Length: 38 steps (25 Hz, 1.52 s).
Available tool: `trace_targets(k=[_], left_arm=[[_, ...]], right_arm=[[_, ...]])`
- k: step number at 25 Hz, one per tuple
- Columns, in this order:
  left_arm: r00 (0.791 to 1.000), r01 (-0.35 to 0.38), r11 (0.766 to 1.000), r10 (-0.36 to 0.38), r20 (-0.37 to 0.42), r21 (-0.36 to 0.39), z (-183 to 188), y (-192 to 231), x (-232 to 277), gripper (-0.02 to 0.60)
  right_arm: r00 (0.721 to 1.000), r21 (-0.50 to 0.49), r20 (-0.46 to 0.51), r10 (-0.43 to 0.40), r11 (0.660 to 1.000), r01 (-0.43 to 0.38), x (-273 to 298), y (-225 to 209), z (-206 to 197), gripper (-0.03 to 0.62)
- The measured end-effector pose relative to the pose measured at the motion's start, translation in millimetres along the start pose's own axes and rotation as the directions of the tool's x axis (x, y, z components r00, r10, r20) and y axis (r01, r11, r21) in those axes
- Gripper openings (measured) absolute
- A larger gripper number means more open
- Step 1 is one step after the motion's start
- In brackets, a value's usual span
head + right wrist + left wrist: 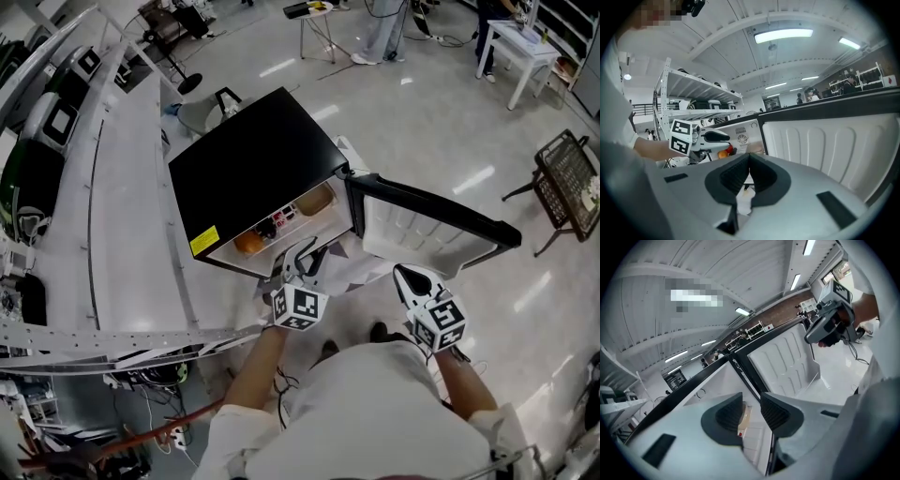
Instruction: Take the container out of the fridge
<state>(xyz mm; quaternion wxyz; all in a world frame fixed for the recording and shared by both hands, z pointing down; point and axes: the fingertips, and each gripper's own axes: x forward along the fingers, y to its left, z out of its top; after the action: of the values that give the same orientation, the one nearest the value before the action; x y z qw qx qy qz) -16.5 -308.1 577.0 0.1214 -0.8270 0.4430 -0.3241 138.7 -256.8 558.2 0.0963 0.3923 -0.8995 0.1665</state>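
Grey floor [441,131]; only head view shows fridge [253,159] label [203,241]; left gripper [751,411] apart, right gripper [749,159] together.

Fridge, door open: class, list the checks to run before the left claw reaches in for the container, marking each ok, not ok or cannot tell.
1. The fridge door stands wide open: ok.
2. The left claw has its jaws apart and grips nothing: ok.
3. The left claw is in front of the fridge: ok.
4. The tan container is in sight inside: ok.
5. The right claw is shut, empty and off to the side: ok.
6. Clearance around the container: cannot tell.
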Motion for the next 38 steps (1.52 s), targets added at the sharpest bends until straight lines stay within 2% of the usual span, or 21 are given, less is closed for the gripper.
trace_targets(k=[3,7,13,16,18,21,24,27,33,38], left_arm=[[0.997,-0.041,0.997,0.045,-0.059,0.067,-21,2,22,0.115],[0.989,-0.067,0.988,0.085,-0.124,0.138,-45,2,48,0.163],[0.965,-0.138,0.958,0.187,-0.184,0.253,-80,6,84,0.170],[0.945,-0.160,0.950,0.226,-0.236,0.268,-102,8,100,0.180],[0.936,-0.172,0.947,0.243,-0.253,0.272,-108,11,109,0.223],[0.935,-0.170,0.944,0.245,-0.255,0.284,-110,13,123,0.244],[0.934,-0.133,0.942,0.224,-0.279,0.310,-118,13,138,0.283],[0.933,-0.105,0.945,0.201,-0.297,0.310,-121,12,149,0.288],[0.923,-0.115,0.933,0.227,-0.310,0.341,-130,19,166,0.313],[0.906,-0.134,0.921,0.263,-0.330,0.367,-137,31,174,0.334]], right_arm=[[1.000,0.007,-0.006,0.008,1.000,-0.008,1,-3,-2,0.006],[1.000,0.005,-0.011,0.020,1.000,-0.020,2,-6,-1,0.006],[0.999,0.008,-0.019,0.027,1.000,-0.027,3,-14,-2,0.006],[0.999,0.005,-0.032,0.035,0.999,-0.035,3,-13,-4,0.006],[0.999,0.001,-0.036,0.038,0.999,-0.038,3,-14,-3,0.006],[0.998,-0.003,-0.042,0.038,0.999,-0.038,3,-18,-3,0.006],[0.998,-0.007,-0.051,0.039,0.999,-0.039,3,-21,-3,0.006],[0.997,-0.011,-0.062,0.036,0.999,-0.037,2,-26,-5,0.006],[0.996,-0.014,-0.083,0.037,0.999,-0.039,2,-30,-7,0.006],[0.995,-0.013,-0.094,0.036,0.999,-0.037,1,-33,-8,0.006]])
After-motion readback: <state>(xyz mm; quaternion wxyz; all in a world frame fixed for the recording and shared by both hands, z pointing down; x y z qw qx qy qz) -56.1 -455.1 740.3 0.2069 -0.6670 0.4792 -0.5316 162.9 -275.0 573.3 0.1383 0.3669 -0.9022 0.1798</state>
